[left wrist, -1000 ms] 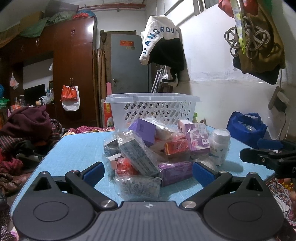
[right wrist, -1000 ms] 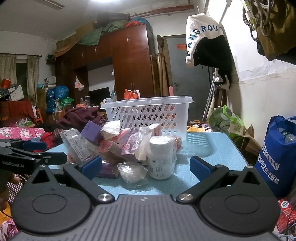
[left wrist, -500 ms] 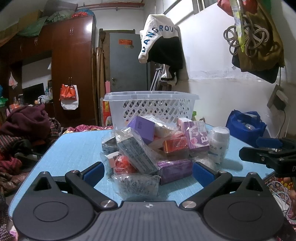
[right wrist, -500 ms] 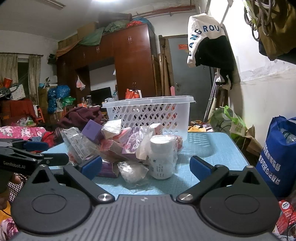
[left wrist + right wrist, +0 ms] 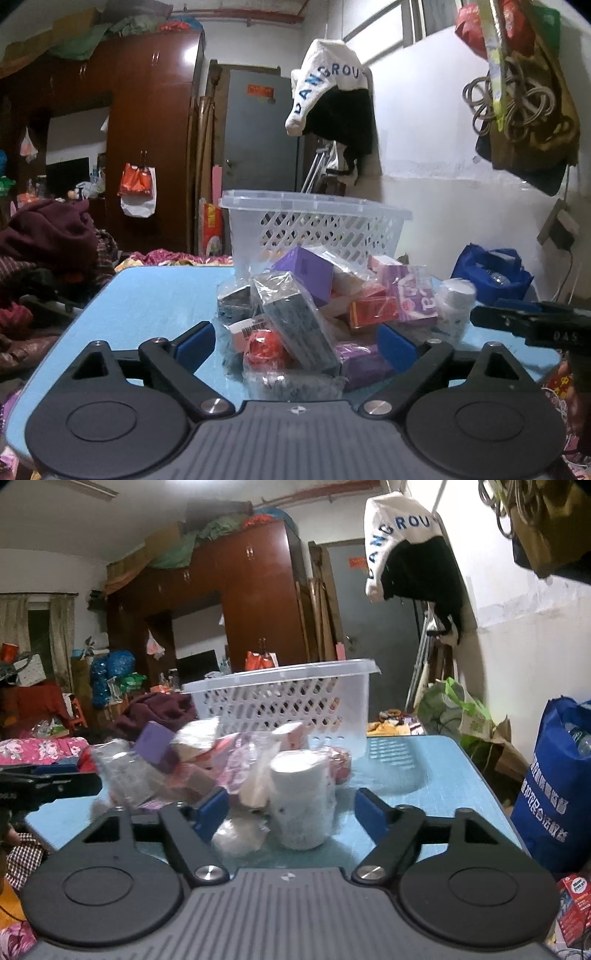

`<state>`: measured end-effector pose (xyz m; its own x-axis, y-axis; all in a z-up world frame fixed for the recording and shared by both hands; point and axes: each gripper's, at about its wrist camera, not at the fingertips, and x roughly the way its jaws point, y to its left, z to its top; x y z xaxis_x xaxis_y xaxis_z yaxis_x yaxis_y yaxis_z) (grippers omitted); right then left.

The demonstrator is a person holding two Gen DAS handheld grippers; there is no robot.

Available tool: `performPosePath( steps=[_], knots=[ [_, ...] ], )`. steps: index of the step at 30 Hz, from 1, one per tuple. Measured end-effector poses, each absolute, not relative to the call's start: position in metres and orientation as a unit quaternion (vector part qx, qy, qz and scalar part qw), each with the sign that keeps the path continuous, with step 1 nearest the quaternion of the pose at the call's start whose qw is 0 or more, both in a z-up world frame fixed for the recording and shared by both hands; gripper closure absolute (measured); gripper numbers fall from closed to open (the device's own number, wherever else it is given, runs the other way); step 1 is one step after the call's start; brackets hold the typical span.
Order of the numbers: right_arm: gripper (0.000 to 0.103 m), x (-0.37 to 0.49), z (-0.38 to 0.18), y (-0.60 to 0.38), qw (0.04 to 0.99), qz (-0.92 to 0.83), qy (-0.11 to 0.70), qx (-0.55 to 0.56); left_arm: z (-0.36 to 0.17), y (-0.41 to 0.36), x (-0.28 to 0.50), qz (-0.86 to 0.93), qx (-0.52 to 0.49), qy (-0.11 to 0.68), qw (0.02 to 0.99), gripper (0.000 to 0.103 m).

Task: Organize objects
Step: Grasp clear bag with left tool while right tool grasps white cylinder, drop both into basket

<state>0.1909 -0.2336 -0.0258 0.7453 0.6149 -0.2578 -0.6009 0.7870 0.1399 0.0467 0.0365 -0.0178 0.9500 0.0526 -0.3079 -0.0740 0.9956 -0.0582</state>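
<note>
I'm working in a cluttered home bedroom: a tall wooden wardrobe (image 5: 147,140) with bundles piled on top, heaped clothes (image 5: 48,236) on the left, a sweatshirt (image 5: 328,96) hung on the wall, and a floral bedspread (image 5: 40,749).

The right gripper (image 5: 291,812) has moved in on the white bottle (image 5: 301,801). Its fingers now flank the bottle.

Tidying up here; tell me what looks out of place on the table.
The packets and boxes lie in a jumbled heap on the table, some tilted against each other, in front of the basket rather than in it. The white bottle stands upright beside them.
</note>
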Motion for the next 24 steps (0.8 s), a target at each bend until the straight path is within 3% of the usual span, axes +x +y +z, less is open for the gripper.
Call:
performPosePath(
  steps=[4, 6, 8, 9, 13, 15, 17, 24],
  knots=[
    [0.032, 0.208, -0.028, -0.229, 0.933, 0.322, 0.160, 0.019, -0.023, 0.041, 0.074, 0.028, -0.054, 0.182, 0.982, 0.016],
    [0.034, 0.214, -0.028, -0.225, 0.931, 0.325, 0.164, 0.014, -0.027, 0.046, 0.081, 0.023, -0.073, 0.188, 0.979, 0.029],
    [0.036, 0.215, -0.028, -0.221, 0.930, 0.327, 0.166, 0.005, -0.029, 0.049, 0.085, 0.023, -0.085, 0.191, 0.978, 0.032],
    [0.037, 0.216, -0.028, -0.218, 0.929, 0.329, 0.167, -0.001, -0.030, 0.050, 0.085, 0.026, -0.088, 0.190, 0.978, 0.040],
    [0.052, 0.213, -0.029, -0.213, 0.931, 0.323, 0.166, -0.022, -0.029, 0.056, 0.083, 0.010, -0.105, 0.186, 0.977, 0.044],
    [0.053, 0.209, -0.028, -0.217, 0.932, 0.322, 0.163, -0.023, -0.027, 0.058, 0.080, 0.000, -0.107, 0.179, 0.978, 0.056],
    [0.053, 0.206, -0.024, -0.224, 0.934, 0.320, 0.158, -0.016, -0.023, 0.061, 0.078, -0.011, -0.116, 0.171, 0.978, 0.060],
    [0.053, 0.207, -0.005, -0.236, 0.939, 0.314, 0.141, -0.002, -0.008, 0.070, 0.079, -0.025, -0.124, 0.149, 0.981, 0.062]
  ],
)
